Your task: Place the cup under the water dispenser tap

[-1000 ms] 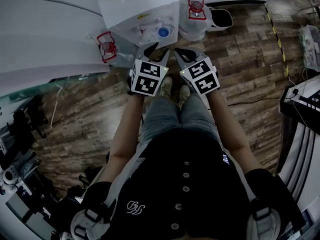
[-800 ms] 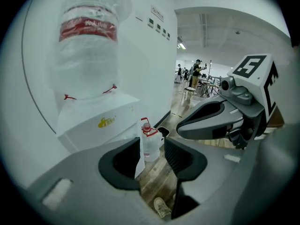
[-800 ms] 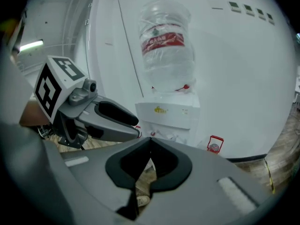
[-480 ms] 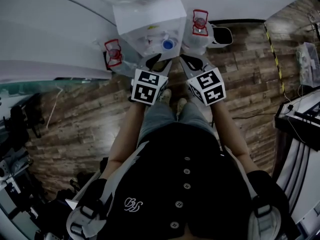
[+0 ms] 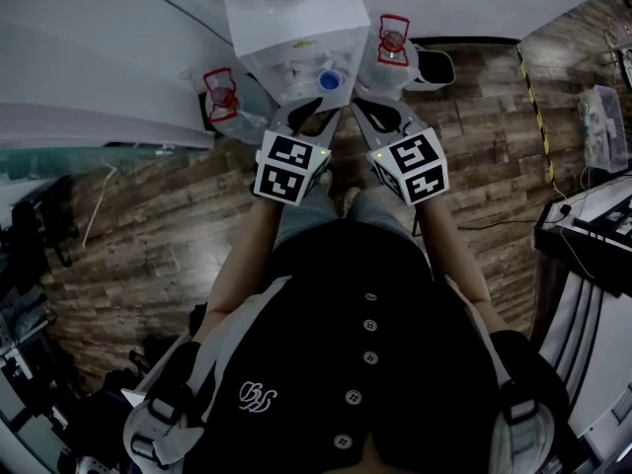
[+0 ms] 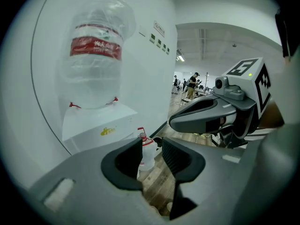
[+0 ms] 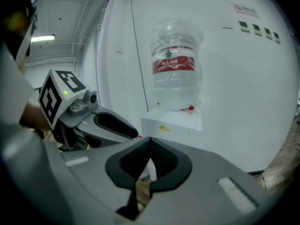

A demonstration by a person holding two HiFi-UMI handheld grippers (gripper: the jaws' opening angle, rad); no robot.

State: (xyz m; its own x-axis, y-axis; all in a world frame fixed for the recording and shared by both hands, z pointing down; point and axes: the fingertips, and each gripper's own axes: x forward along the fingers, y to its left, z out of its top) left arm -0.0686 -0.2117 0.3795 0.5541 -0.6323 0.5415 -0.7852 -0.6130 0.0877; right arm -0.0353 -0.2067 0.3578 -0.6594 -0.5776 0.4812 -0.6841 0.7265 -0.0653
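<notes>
The white water dispenser point(image 5: 296, 30) stands against the wall with a clear bottle point(image 6: 96, 55) on top, red label showing; the dispenser point(image 7: 172, 121) also shows in the right gripper view. Its blue tap point(image 5: 329, 80) shows from above. I see no cup in any view. My left gripper point(image 5: 312, 117) is held just in front of the dispenser, jaws closing, with nothing between them point(image 6: 151, 146). My right gripper point(image 5: 373, 115) hangs beside it, its tips touching point(image 7: 150, 142), and holds nothing.
Two spare water bottles with red handles stand on the wooden floor, one left of the dispenser point(image 5: 219, 95) and one right point(image 5: 393, 39). A dark round container point(image 5: 434, 65) sits further right. Cables and equipment point(image 5: 583, 215) lie at the right edge.
Both grippers have risen side by side and now sit closer to the dispenser's front. The head view has shifted slightly.
</notes>
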